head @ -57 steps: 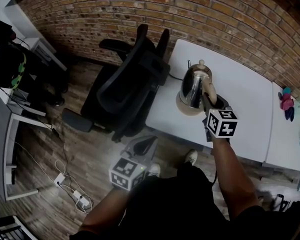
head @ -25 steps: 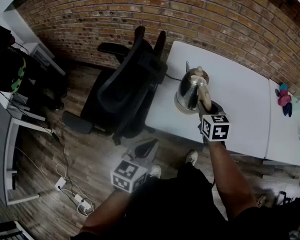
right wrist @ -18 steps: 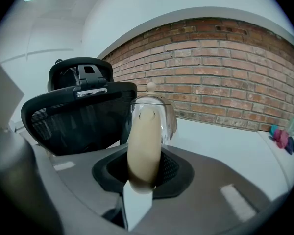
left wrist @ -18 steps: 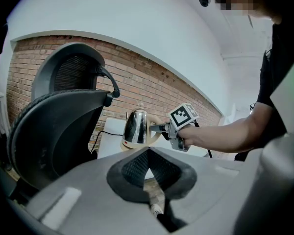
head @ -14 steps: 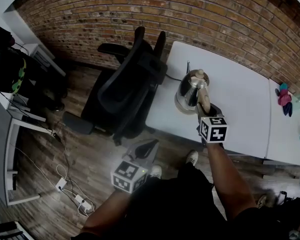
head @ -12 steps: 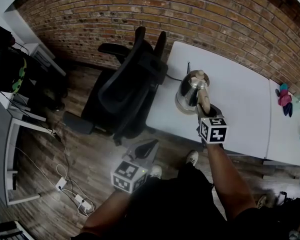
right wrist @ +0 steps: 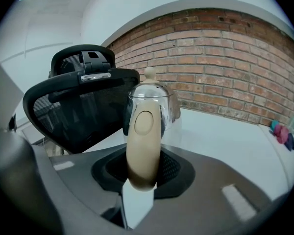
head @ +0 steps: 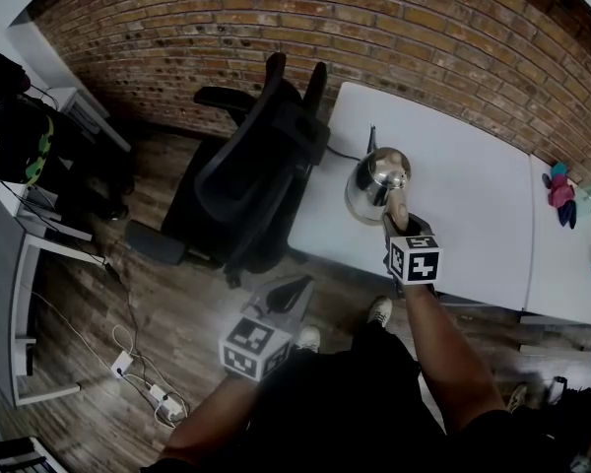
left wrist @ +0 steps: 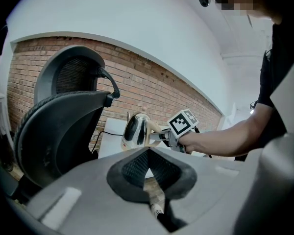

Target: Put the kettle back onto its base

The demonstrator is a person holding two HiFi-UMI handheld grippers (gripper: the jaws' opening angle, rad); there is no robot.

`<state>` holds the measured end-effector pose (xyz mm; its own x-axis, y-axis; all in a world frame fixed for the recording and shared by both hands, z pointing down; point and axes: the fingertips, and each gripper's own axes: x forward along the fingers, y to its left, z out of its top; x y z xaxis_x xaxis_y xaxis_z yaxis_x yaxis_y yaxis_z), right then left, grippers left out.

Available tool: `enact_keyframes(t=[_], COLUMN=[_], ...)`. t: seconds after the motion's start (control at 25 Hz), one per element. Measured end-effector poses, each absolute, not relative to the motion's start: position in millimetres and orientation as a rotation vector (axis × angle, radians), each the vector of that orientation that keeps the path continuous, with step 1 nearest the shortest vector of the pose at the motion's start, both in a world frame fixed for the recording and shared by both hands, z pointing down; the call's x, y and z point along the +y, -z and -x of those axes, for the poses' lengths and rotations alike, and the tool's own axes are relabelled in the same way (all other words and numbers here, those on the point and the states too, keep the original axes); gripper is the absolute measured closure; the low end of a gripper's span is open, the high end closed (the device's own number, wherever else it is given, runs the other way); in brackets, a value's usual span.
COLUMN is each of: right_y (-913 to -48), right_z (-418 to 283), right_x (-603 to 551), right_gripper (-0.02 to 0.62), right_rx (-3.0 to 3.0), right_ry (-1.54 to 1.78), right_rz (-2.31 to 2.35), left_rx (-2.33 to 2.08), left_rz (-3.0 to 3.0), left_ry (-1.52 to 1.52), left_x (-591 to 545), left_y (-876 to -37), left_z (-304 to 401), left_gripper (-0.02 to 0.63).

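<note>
Kettle (head: 376,178): steel, upright, on the white table (head: 473,225), near the edge facing the black office chair (head: 256,166). Seated on its beige base (left wrist: 125,144); only a thin rim of base visible under the body, no gap to be made out. Spout on the far side from the person, beige handle (right wrist: 143,146) on the near side, round knob (right wrist: 149,73) on the lid. Black cord (head: 347,153) from the kettle's side to the table edge by the chair.

Right gripper (head: 395,219): at the handle, tilted down, marker cube toward the person. Jaws partly apart, just been opening. Handle between them, roughly filling the gap, no clear squeeze from the pads.

Left gripper (head: 282,294): low, well apart from the table, over the wood floor (head: 158,284), aimed toward chair and kettle. Jaws together, nothing between them.

Brick wall (head: 424,28) behind table and chair. Small pink and blue items (head: 563,200) at the table's far right end, well apart from the kettle.
</note>
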<state>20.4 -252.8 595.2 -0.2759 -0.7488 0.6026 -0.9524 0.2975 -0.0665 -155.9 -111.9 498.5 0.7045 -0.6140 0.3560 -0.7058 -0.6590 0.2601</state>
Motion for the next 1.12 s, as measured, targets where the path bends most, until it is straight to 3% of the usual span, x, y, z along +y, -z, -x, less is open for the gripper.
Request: enact_keyframes(t=[0.44,0.64,1.12], right_y=[-599,-606,-601], right_z=[-22,-23,-32], right_x=[-252,-242,-198], right_gripper=[0.469,0.405,0.383], right_rx=[-2.116,-2.096,-2.066], right_ry=[-0.57,-0.599,-0.641], right_rz=[-1.506,-1.483,-1.524], left_rx=[-1.03,-1.019,-0.929], left_rz=[-2.535,-2.539,-2.598], left_ry=[-0.34,-0.339,-0.345], left_x=[-107,-105,-94], left_y=[-498,-496,-492], left_z=[155,154,150], left_gripper=[0.606,0.606,0.606])
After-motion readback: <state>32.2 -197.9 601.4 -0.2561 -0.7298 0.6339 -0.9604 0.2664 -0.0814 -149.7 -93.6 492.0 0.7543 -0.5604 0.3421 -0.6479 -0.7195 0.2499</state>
